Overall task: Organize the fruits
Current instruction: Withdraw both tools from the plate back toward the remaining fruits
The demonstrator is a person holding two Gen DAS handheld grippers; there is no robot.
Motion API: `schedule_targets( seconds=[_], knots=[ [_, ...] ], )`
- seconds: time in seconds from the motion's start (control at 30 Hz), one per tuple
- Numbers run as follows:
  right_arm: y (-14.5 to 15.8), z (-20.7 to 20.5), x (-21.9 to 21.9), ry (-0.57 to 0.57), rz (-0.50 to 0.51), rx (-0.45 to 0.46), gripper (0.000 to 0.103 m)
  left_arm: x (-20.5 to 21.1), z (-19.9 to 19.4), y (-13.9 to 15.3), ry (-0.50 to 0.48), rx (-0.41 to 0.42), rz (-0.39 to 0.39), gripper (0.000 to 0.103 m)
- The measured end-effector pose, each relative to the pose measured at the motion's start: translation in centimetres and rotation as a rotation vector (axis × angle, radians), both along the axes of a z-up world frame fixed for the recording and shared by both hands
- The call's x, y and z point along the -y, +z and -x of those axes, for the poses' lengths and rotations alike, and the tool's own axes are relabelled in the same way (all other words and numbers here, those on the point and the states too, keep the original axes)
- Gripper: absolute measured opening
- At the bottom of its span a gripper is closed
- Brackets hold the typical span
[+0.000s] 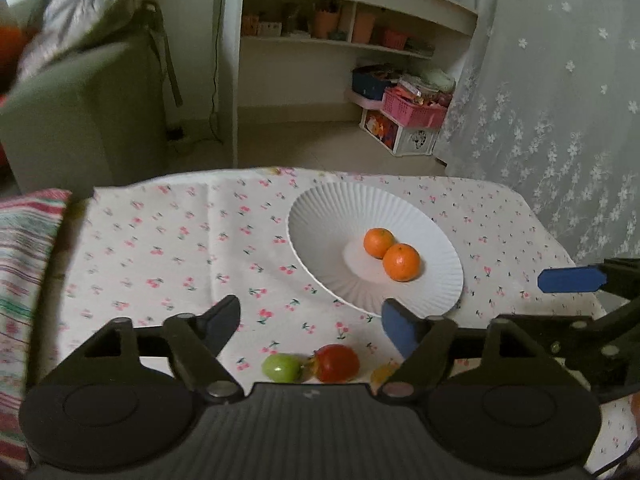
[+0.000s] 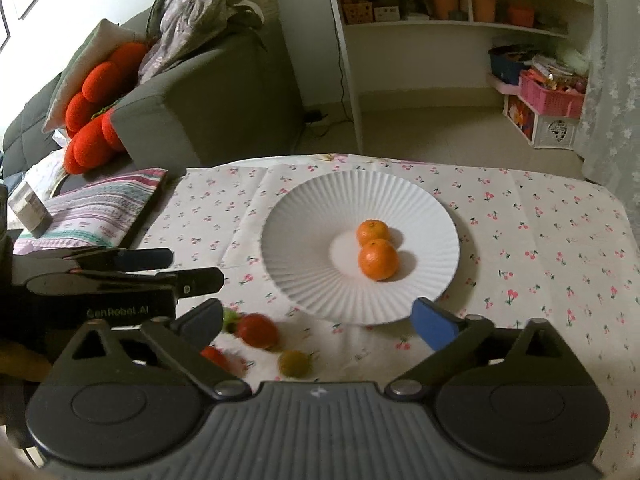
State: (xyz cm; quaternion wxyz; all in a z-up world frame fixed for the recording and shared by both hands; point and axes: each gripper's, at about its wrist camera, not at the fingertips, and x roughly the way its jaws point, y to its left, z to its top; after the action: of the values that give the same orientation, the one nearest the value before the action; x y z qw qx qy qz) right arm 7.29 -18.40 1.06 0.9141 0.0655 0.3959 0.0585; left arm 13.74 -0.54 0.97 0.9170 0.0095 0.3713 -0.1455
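A white ribbed plate (image 1: 320,216) (image 2: 320,200) sits on the cherry-print tablecloth and holds two oranges (image 1: 392,254) (image 2: 376,258). Near the table's front lie a green fruit (image 1: 281,367), a red fruit (image 1: 337,363) and a yellowish fruit (image 1: 382,374). The right wrist view shows a red fruit (image 2: 257,330), a yellow-green fruit (image 2: 295,363) and another red one (image 2: 218,356). My left gripper (image 1: 312,316) is open and empty above these fruits. My right gripper (image 2: 320,320) is open and empty, just before the plate. The left gripper also shows in the right wrist view (image 2: 176,264).
A striped cushion (image 2: 92,208) lies at the table's left edge, with a grey sofa (image 2: 200,100) behind it. A white shelf unit (image 2: 440,20) and pink baskets (image 2: 552,96) stand beyond the table. A lace curtain (image 1: 560,120) hangs at the right.
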Motion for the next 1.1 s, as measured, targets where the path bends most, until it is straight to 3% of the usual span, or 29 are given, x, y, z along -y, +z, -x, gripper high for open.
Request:
schedule_targets(
  seconds=[0.23,0.37,0.63,0.9,1.1],
  knots=[
    [-0.5,1.8,-1.7,0.011,0.014,-0.041,0.103,-2.2,2.6,0.8,0.015,-0.030,0.015,0.067],
    [-1.1,2.7,-2.2,0.039,-0.014,-0.036,0.103,-3.1,3.7,0.7,0.033,-0.059,0.022,0.076],
    [-1.4,4.4,-4.4,0.149,0.083,-0.047,0.103,-3.1,4.5,0.1,0.025,-0.114,0.008,0.087],
    [-0.6,5.6,-4.4,0.153,0.067,-0.006,0.103,-2.6,5.4,-0.4,0.030,-0.119,-0.021,0.089],
    [-2.2,5.4,-3.6,0.126,0.005,-0.091,0.103,-2.5,5.5,-1.0,0.056,-0.130,-0.050,0.089]
  ],
)
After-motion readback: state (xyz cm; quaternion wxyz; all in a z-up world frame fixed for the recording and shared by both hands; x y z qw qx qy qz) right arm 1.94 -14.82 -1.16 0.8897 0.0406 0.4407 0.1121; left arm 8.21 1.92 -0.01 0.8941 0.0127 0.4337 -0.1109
